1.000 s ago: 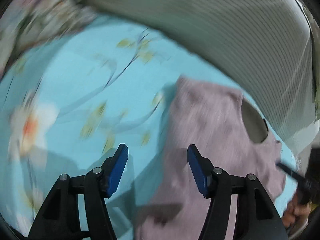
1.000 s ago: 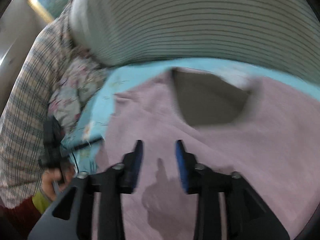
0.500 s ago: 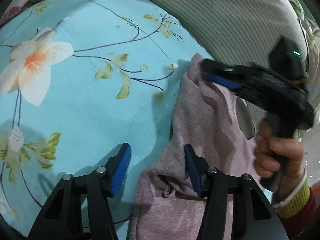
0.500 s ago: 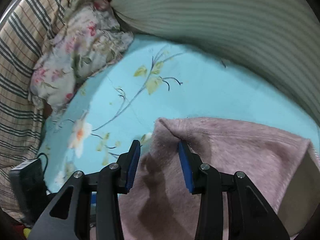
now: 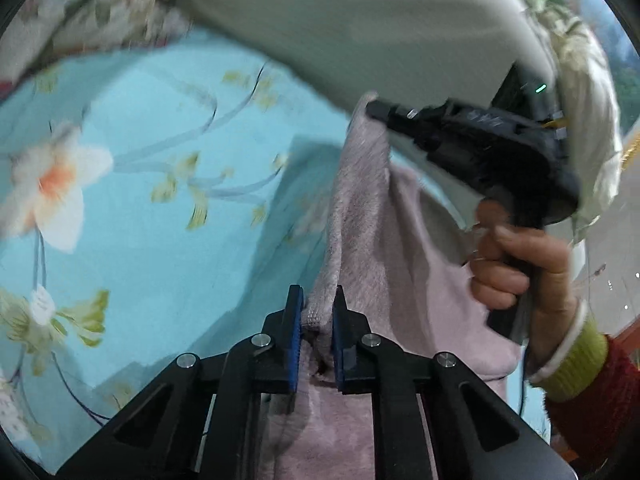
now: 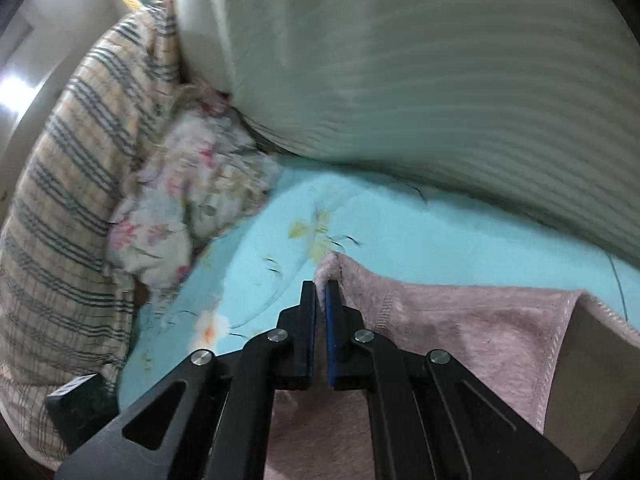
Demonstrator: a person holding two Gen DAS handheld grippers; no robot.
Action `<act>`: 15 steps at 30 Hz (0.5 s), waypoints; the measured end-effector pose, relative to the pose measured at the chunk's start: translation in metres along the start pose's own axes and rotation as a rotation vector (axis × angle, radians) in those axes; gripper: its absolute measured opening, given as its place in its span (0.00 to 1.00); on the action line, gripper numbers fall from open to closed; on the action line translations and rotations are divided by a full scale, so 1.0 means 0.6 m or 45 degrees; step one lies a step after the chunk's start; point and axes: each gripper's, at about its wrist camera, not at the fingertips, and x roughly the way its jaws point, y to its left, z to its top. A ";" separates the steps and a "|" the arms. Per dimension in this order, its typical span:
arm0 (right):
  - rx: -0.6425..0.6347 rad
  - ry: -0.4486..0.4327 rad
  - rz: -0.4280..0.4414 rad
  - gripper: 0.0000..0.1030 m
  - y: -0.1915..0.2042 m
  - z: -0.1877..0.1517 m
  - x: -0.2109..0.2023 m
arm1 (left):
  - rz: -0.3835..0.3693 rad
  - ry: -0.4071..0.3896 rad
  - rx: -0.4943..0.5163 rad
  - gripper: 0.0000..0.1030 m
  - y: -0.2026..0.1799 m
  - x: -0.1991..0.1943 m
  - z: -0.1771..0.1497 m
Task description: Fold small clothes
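A pale pink knit garment [image 5: 360,220] lies on the turquoise flowered bed sheet [image 5: 160,240]. Its left edge is raised and stretched between both grippers. My left gripper [image 5: 318,296] is closing, and its blue pads pinch the near end of that edge. My right gripper [image 6: 320,288] is closing on the garment's far corner [image 6: 326,266], with cloth squeezed between the pads. In the left wrist view the right gripper [image 5: 374,109] shows from the side, held by a hand [image 5: 516,264]. The rest of the garment [image 6: 460,328] spreads to the right, showing a grey-lined opening [image 6: 580,360].
A big pale green striped pillow or duvet [image 6: 400,60] rises right behind the garment. A crumpled floral cloth [image 6: 188,200] and a plaid striped fabric [image 6: 60,220] lie at the back left. Bare sheet [image 6: 380,224] stretches left of the garment.
Both grippers went from open to pinched on the garment's left edge. The right one swung left to the far corner. That edge now stands lifted off the sheet.
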 end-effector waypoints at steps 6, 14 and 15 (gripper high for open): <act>0.052 0.040 -0.088 0.05 -0.020 -0.021 0.051 | 0.029 0.059 -0.152 0.11 0.050 0.037 -0.024; 0.098 -0.076 -0.166 0.27 -0.026 -0.016 -0.046 | 0.117 0.025 -0.216 0.15 0.064 0.000 -0.044; 0.114 -0.087 -0.160 0.27 -0.030 -0.023 -0.068 | 0.144 0.016 -0.211 0.15 0.062 -0.007 -0.041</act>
